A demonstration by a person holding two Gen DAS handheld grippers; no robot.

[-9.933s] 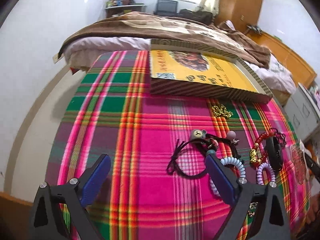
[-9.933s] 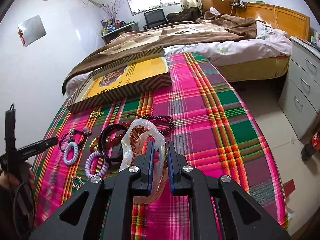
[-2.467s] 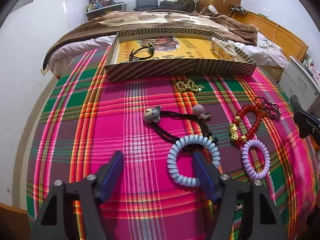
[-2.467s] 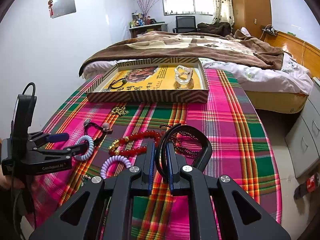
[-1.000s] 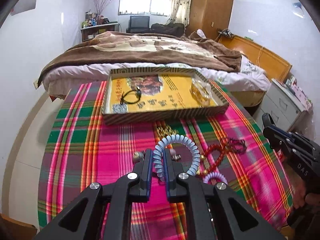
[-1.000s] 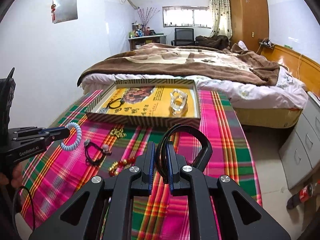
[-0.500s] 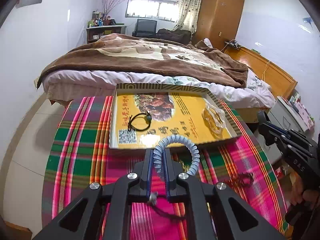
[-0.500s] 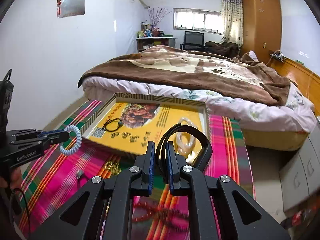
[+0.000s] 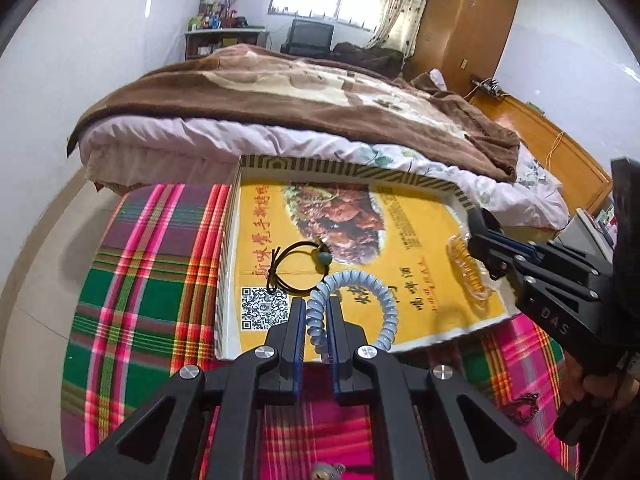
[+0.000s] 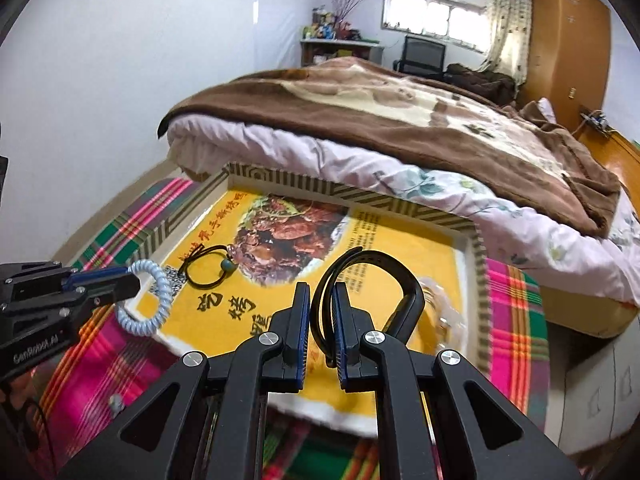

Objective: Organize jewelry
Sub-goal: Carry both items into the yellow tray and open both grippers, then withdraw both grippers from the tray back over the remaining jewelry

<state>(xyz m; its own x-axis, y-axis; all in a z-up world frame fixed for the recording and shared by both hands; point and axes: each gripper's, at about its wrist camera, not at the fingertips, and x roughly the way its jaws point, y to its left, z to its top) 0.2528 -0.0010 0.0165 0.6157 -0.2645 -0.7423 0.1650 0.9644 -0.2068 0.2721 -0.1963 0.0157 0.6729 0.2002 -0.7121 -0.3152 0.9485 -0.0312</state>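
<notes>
Both wrist views look steeply down, close over the yellow tray (image 9: pixel 416 276); the bed (image 10: pixel 400 120) lies beyond.

A home bedroom: a bed (image 9: pixel 280 112) under a brown blanket (image 10: pixel 400 112), beside a wooden wardrobe (image 9: pixel 464 20).

Brown-blanketed bed (image 9: pixel 288 96), wooden wardrobe (image 9: pixel 464 20), desk chair (image 10: pixel 424 54).

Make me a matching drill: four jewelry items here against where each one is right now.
1. pale blue coil band
2. black bracelet
3. thin black cord band
4. clear bangle

a. lying in the tray, left part
b. held by the right gripper
c. lying in the tray, right part
d. held by the left gripper

Pairs: 1-d, 2-b, 3-a, 4-c
</notes>
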